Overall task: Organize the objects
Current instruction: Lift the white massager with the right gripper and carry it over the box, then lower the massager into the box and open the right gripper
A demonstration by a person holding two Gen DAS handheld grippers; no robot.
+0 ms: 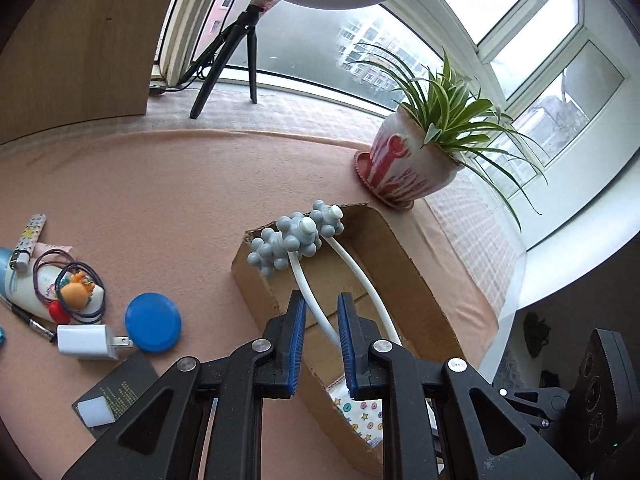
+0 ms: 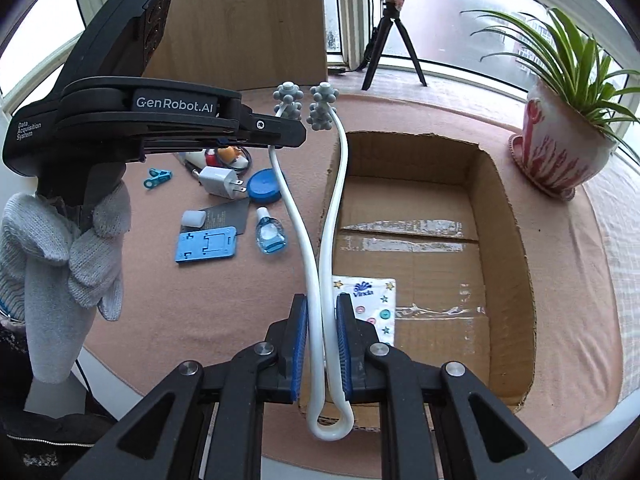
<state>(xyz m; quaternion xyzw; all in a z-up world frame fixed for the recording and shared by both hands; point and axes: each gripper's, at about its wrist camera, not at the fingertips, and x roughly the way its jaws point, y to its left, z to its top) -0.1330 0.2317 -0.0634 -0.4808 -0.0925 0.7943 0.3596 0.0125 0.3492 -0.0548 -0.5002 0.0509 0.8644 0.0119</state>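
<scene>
You are holding the massager [image 2: 320,240] in both grippers, and what matters now is how its long axis is lying against the box [image 2: 512,216]. Your right gripper [image 2: 322,344] is pinching the two white arms together just above the closed loop end, pads pressing on both. Your left gripper [image 1: 322,344] is squeezing one arm alone, nearer the knobbed heads [image 1: 298,236], with the other arm passing outside its right pad. The massager is running straight away from your right fingers, loop end nearest you, heads farthest. It is hanging over the box's left wall [image 2: 334,184], so most of its length is sitting at the edge of the opening rather than over the middle. The box floor is lying to the right of that line, with a tissue pack [image 2: 372,300] already inside near your right fingers. Judging from this, the coming move is a sideways shift to the right and then down, keeping the axis parallel to the box's long side; your right gripper is the nearer one to the opening.
</scene>
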